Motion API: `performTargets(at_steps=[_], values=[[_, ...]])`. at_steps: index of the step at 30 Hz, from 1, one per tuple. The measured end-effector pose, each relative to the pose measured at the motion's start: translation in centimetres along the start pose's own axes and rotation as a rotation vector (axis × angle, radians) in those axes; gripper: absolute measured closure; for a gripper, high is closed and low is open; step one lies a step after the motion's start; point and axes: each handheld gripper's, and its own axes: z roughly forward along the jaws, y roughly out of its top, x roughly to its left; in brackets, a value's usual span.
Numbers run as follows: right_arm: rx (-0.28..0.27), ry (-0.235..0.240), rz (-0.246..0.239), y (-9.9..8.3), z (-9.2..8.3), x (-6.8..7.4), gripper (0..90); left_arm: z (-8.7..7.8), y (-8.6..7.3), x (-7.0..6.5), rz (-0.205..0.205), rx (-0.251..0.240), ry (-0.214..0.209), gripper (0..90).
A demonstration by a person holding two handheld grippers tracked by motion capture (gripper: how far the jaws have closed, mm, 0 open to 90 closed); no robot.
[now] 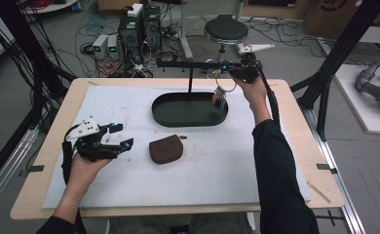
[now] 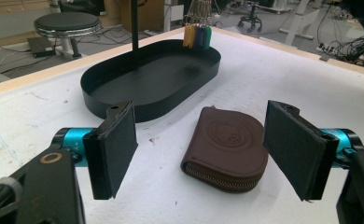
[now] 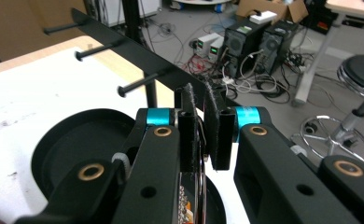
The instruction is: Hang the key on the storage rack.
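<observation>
Both black two-jaw grippers, left gripper (image 1: 122, 136) and right gripper (image 1: 223, 68), have teal collars, brass rivets, grey three-cornered plates; the person's sleeves (image 1: 275, 165) are dark.

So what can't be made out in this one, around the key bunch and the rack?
- Key ring in the right hand-held gripper: right gripper view, pads cover it.
- Key bunch: high view, too small to count keys.
- Whether the ring sits on a rack peg: high view, the gripper blocks it.
- Brown pouch contents: zipped shut.
</observation>
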Motion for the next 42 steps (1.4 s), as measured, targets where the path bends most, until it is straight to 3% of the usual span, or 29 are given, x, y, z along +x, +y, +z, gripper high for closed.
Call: performTargets(at_steps=[22, 32, 40, 42], values=[[0.012, -0.039, 0.037, -1.5, 0.3, -0.6, 84.5, -0.1, 0.0, 0.0, 0.005, -0.003, -0.001, 26.1], [0.042, -0.038, 0.024, -1.6, 0.2, -0.6, 83.8, 0.0, 0.1, 0.0, 0.002, -0.001, -0.005, 26.1], [0.023, -0.070, 0.045, -1.7, -1.3, -0.7, 74.3, -0.2, 0.0, 0.1, -0.005, -0.003, 0.005, 26.1], [0.010, -0.087, 0.040, -2.0, -2.0, -0.6, 66.2, -0.2, 0.0, 0.2, -0.005, -0.004, 0.003, 26.1]])
